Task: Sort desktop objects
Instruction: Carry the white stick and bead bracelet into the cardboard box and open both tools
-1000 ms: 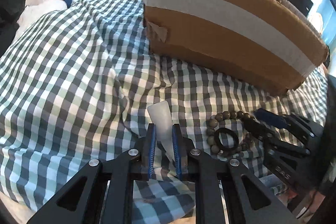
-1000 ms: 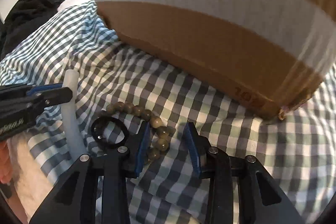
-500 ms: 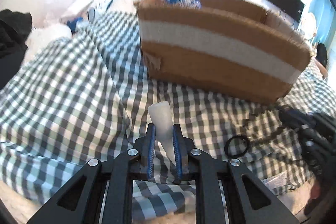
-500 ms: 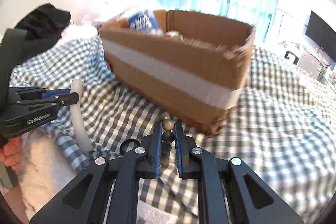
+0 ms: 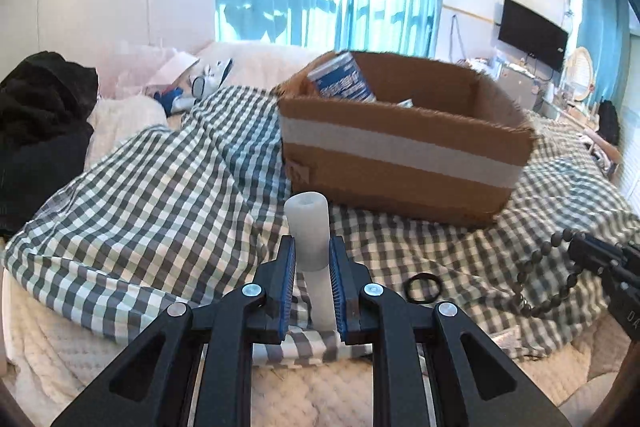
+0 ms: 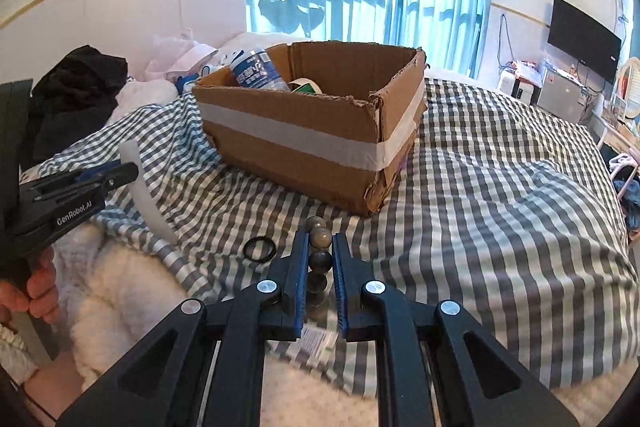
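Left wrist view: left gripper (image 5: pixel 312 259) at lower centre, jaws clamped on white tube (image 5: pixel 307 227), tube standing near upright between blue pads (image 5: pixel 287 279), open end up, lower part running down behind the fingers. Cardboard box (image 5: pixel 400 163) w/ white tape band sits centre-right on checked cloth (image 5: pixel 160 195); blue-labelled bottle (image 5: pixel 342 79) leans in its upper-left corner. Black ring (image 5: pixel 423 283) lies flat on the cloth, lower right of the tube, apart from it. Right gripper (image 5: pixel 580 251) enters at right edge w/ bead bracelet (image 5: pixel 538 283) hanging from it in a loop, clear of the cloth as far as can be told. Black garment (image 5: pixel 40 107) at far left; TV (image 5: pixel 532 33) on wall upper right. Right wrist view: right gripper (image 6: pixel 320 259) lower centre, jaws closed on bead bracelet (image 6: pixel 320 259), beads stacked in a line between the pads, top bead above the fingertips. Black ring (image 6: pixel 259 249) on checked cloth (image 6: pixel 480 207) just left of the fingertips, not touching. Cardboard box (image 6: pixel 304 147) upper centre, bottle (image 6: pixel 256 71) and a tape roll (image 6: pixel 306 85) inside. Left gripper (image 6: pixel 124 171) at left edge, held by a hand (image 6: pixel 28 291) at lower left, white tube (image 6: pixel 140 187) gripped and slanting down toward centre. White quilted bedding (image 6: pixel 120 287) shows below the cloth edge.
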